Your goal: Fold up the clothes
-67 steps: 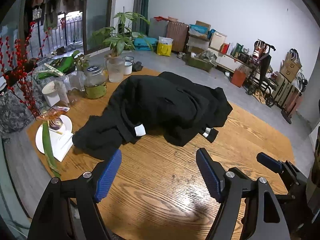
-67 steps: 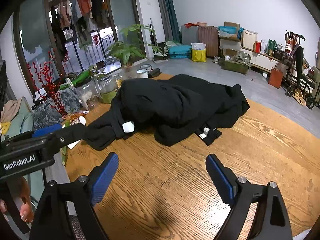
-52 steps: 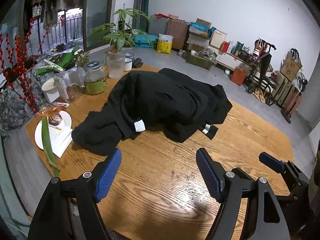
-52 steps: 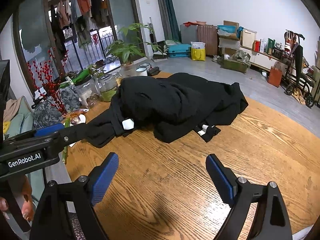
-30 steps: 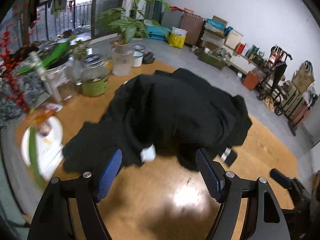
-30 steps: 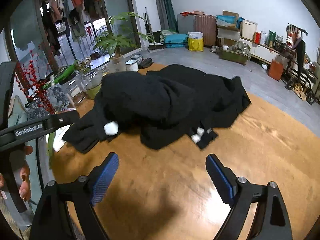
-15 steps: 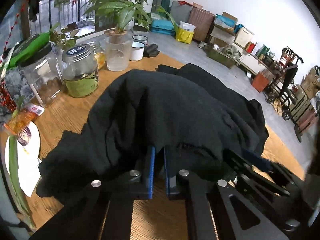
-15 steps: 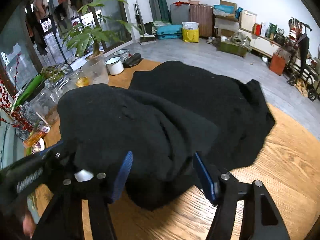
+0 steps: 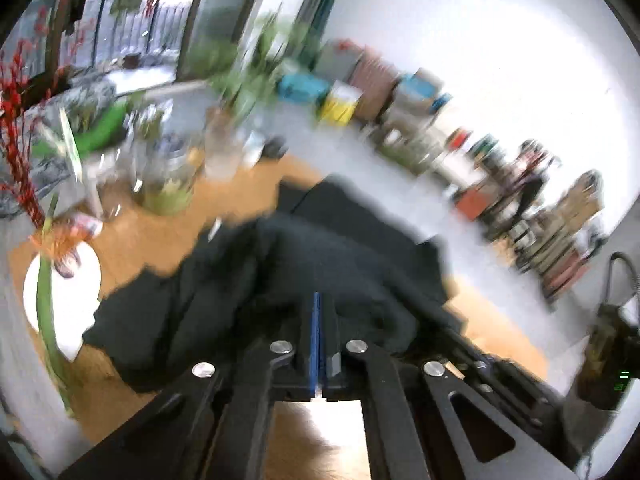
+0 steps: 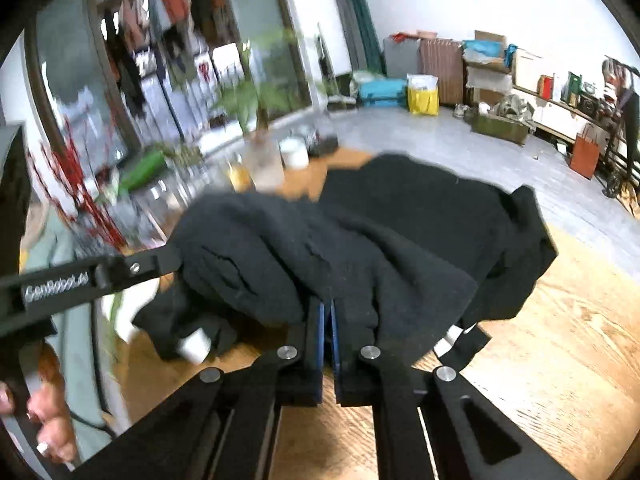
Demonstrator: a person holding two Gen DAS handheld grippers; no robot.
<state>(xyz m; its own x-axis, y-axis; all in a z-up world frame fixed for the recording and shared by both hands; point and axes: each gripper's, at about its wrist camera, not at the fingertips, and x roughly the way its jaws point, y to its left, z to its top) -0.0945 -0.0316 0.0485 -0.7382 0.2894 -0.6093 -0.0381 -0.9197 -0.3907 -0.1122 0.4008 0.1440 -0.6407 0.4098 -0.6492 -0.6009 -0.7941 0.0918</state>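
- Black, thick knit garment (image 10: 400, 232) lies bunched on the wooden table (image 10: 560, 320), beside the glass jars (image 10: 260, 168).
- My left hand-held gripper (image 9: 320, 312) and right hand-held gripper (image 10: 327, 320) are both clamped on its near edge, spaced to spread it flat for folding.

Black garment on your honey-brown, grained table

Your garment (image 10: 400, 240) is solid black, with a small white tag (image 10: 195, 345) at its 7 o'clock edge and white-striped trim (image 10: 450, 336) at 5 o'clock. The table (image 10: 560, 340) shows warm orange-brown wood with darker grain lines. Both your grippers, left (image 9: 319, 344) and right (image 10: 327, 344), are black with blue pads. At 10 o'clock you have red berry twigs (image 10: 86, 196); at 1 o'clock, a yellow bag (image 10: 423, 100) and a turquoise case (image 10: 382, 92). A white plate (image 9: 64, 292) sits at 9 o'clock in your left view.
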